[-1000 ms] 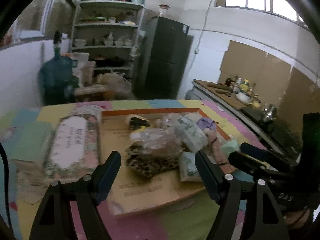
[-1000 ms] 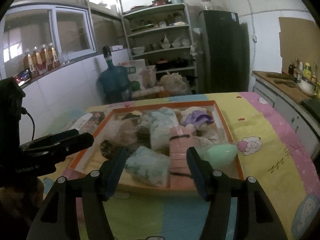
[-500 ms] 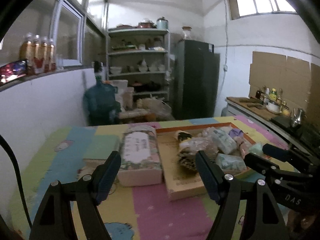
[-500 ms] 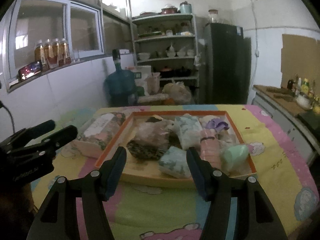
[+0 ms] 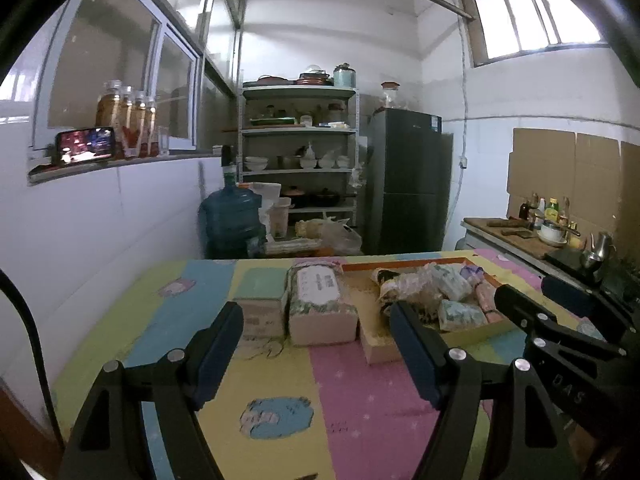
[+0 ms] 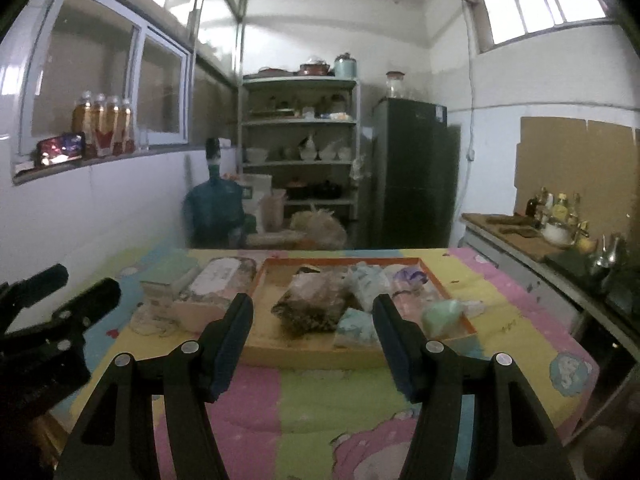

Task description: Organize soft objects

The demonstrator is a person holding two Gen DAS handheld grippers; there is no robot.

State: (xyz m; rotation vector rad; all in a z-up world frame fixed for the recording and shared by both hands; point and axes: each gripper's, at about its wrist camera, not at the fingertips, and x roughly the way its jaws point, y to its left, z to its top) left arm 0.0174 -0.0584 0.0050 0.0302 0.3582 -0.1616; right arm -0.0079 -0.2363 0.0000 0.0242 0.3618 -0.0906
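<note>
An orange-rimmed tray (image 6: 452,292) (image 5: 360,267) on the patchwork table holds several soft bundles: a dark speckled bag (image 6: 312,308) (image 5: 404,292), pale blue packs (image 6: 356,322), a pink roll (image 5: 486,294) and a mint pouch (image 6: 442,314). Left of the tray lie a floral tissue pack (image 5: 320,300) (image 6: 222,278) and a green-topped box (image 5: 262,292). My left gripper (image 5: 316,344) is open and empty, well short of these. My right gripper (image 6: 314,332) is open too, in front of the tray's near edge; in the left wrist view it shows at the right (image 5: 560,304).
Behind the table stand a blue water jug (image 5: 232,220), a shelf of dishes (image 5: 300,152) and a dark fridge (image 5: 408,184). A counter with bottles and a kettle (image 5: 552,224) runs along the right wall. Jars and a lit phone (image 5: 86,146) rest on the left sill.
Both grippers have pulled back from the tray and risen a little, so the tray and packs look smaller and farther. Neither pair of jaws has changed its opening; nothing was picked up.
</note>
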